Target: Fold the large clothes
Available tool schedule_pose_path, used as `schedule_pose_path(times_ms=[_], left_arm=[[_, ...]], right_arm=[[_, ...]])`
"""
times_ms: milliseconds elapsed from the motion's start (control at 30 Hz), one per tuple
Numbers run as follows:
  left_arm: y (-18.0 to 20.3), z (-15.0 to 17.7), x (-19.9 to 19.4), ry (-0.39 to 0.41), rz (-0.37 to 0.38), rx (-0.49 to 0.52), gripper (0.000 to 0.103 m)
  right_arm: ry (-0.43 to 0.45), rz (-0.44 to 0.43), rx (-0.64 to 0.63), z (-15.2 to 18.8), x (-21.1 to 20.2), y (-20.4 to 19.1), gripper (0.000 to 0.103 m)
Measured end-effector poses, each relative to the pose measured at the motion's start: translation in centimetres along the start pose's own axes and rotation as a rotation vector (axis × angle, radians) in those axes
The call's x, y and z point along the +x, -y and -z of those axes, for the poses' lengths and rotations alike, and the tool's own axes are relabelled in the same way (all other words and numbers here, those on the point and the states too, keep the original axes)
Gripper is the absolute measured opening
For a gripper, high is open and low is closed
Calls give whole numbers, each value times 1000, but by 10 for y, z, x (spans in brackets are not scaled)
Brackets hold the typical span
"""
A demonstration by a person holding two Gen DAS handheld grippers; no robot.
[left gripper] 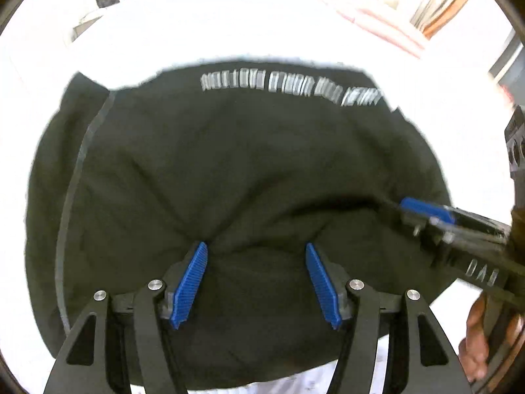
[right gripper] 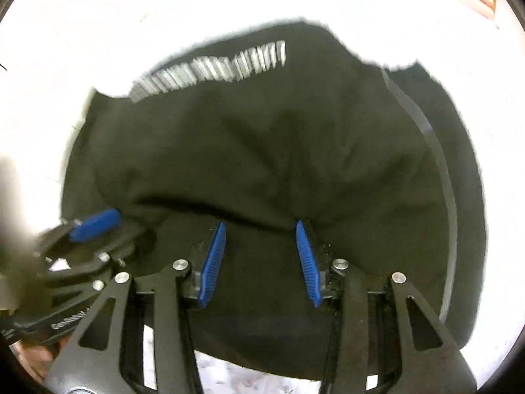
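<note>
Lying on a white surface (left gripper: 203, 32), the black garment (left gripper: 229, 164) sits between both spread hand-held grippers (left gripper: 256, 249).

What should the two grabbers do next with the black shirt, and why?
Probably squeeze shut. Both the left gripper and right gripper stand open, their tips at a raised fold of the black garment, so closing should pinch it for folding.

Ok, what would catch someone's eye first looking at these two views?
The big black garment fills the middle of both views, rumpled on a white surface, with blurred white lettering along its far edge. Next come the blue pads of the left gripper and right gripper, both open, fingertips at a raised fold.
</note>
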State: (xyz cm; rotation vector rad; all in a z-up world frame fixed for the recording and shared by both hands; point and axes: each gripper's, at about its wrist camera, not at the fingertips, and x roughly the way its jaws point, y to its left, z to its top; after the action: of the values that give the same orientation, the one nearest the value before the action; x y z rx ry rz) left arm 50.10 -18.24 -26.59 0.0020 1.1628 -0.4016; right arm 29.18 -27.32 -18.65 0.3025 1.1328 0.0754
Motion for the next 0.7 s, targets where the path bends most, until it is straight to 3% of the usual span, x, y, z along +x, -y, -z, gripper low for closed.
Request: schedule_pose_path(times_ms=[67, 167, 267, 400, 567, 700], left_arm=[[-5, -11, -19, 65, -2, -37, 65], [-16, -22, -15, 63, 10, -101, 65], [-26, -20, 12, 11, -35, -140, 64], [-24, -18, 27, 21, -60, -122, 65], [-14, -14, 31, 30, -98, -80, 67], [-16, -12, 28, 26, -99, -62, 67]], right_arm=[[83, 15, -25, -19, -22, -3, 43], [134, 24, -22, -54, -22, -2, 43], [79, 73, -18, -78, 23, 0, 42], [-49, 95, 3, -83, 89, 14, 43], [-25, 95, -4, -85, 90, 10, 45], [-12, 26, 7, -80, 65, 14, 48]])
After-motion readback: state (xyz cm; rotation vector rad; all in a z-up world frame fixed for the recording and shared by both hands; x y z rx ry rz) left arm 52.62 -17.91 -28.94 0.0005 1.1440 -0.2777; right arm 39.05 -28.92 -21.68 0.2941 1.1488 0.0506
